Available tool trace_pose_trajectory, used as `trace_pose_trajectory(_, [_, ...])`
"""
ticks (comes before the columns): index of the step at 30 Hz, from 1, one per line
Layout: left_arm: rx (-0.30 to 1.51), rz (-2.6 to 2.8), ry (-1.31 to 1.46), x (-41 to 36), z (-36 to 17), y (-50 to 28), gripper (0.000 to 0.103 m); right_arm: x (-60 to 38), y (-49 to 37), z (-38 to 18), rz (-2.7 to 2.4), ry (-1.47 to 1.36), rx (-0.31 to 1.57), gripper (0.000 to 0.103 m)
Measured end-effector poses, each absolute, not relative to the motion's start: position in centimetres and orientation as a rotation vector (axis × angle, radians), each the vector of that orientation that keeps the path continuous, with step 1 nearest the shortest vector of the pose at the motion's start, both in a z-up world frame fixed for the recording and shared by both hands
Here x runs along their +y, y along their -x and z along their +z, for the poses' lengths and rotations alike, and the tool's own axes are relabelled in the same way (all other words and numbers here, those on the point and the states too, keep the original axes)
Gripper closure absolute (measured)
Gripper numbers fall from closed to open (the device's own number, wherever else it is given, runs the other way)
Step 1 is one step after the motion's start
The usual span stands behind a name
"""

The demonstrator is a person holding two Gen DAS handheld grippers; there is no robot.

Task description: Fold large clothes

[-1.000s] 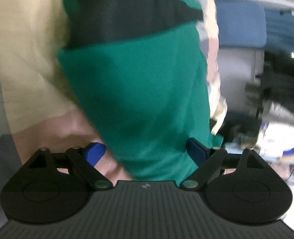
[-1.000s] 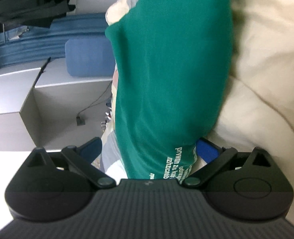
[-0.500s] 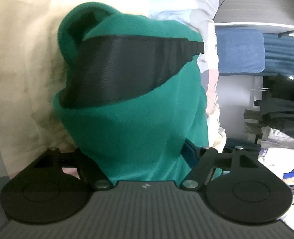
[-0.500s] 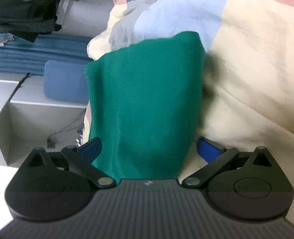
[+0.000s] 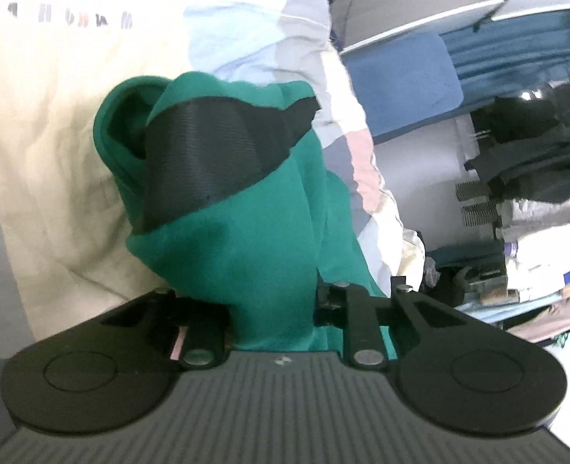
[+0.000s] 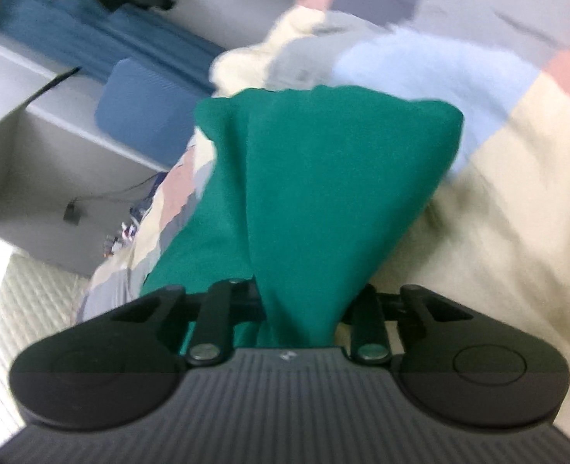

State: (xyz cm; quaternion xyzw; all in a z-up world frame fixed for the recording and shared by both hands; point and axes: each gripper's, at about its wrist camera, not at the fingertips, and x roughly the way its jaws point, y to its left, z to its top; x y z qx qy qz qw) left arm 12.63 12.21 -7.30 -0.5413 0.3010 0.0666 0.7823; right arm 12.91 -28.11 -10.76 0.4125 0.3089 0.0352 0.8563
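A green garment [image 5: 254,255] with a black ribbed panel [image 5: 215,154] hangs bunched from my left gripper [image 5: 271,309], which is shut on its fabric above the bed. The same green garment [image 6: 323,193] fills the middle of the right wrist view, where my right gripper [image 6: 300,309] is shut on another part of it. The cloth hides the fingertips of both grippers. The garment's far end rests on the quilt.
A patchwork quilt [image 5: 53,154] in cream, pale blue, pink and grey covers the bed [image 6: 497,212]. A blue cushion [image 5: 401,85] and grey shelving [image 6: 53,162] stand beside the bed. Dark clothes and clutter [image 5: 524,162] pile at the right.
Both grippers have closed on the green garment; their jaws stood wide apart before. The views have swung, and the garment now hangs gathered between the jaws.
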Motion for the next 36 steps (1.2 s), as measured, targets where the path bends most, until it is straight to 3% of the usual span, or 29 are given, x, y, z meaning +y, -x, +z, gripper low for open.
trace_pose_trajectory(30, [0.828,0.063,1.051,13.7,2.0,2.1,0.077,-29.0,0.9,-1.3,0.228,-0.664,0.605,0.083])
trace_pose_trajectory(33, [0.847,0.048,1.033,13.6,2.0,1.2,0.071,-28.9,0.2,-1.3,0.213,-0.666,0.622,0.08])
trace_pose_trajectory(36, [0.851,0.006,1.018,13.4,2.2,0.3,0.052,-29.0,-1.0,-1.4,0.195,-0.702,0.638,0.075])
